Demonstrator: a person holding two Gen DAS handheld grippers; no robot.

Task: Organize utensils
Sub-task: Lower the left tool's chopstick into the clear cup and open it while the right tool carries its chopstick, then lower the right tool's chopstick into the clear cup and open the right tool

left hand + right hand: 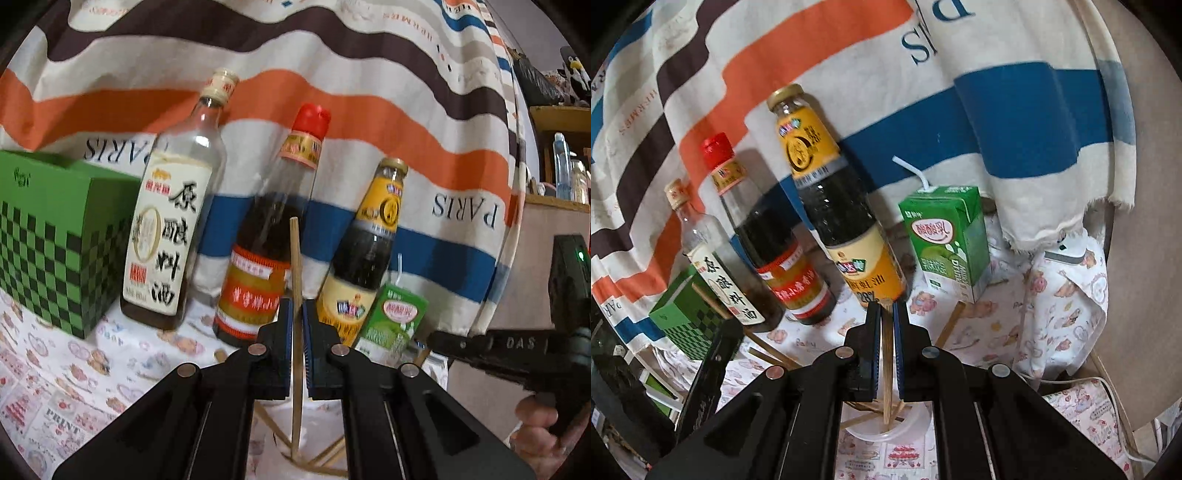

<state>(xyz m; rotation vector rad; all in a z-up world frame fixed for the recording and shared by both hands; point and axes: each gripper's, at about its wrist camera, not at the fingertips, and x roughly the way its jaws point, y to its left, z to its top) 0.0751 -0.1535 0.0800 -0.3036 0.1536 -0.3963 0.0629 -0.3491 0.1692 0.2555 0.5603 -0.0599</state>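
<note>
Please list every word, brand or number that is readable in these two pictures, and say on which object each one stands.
"PARIS": striped cloth, printed twice, one upside down.
"HERMES": same cloth, upper edge, small.
"原酿料酒": white label of the clear bottle.
"PRINT": patterned table cover.
"DAS": right gripper body.
"DRINK": side of the green carton.
"28": yellow-labelled bottle, bottom of label.
Red-capped bottle label: too blurred to read.

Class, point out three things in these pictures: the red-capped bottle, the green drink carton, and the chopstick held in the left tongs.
red-capped bottle [312, 120]: left wrist view, on its cap.
green drink carton [945, 240]: right wrist view, on its front face.
chopstick [294, 258]: left wrist view, on its upper shaft.
</note>
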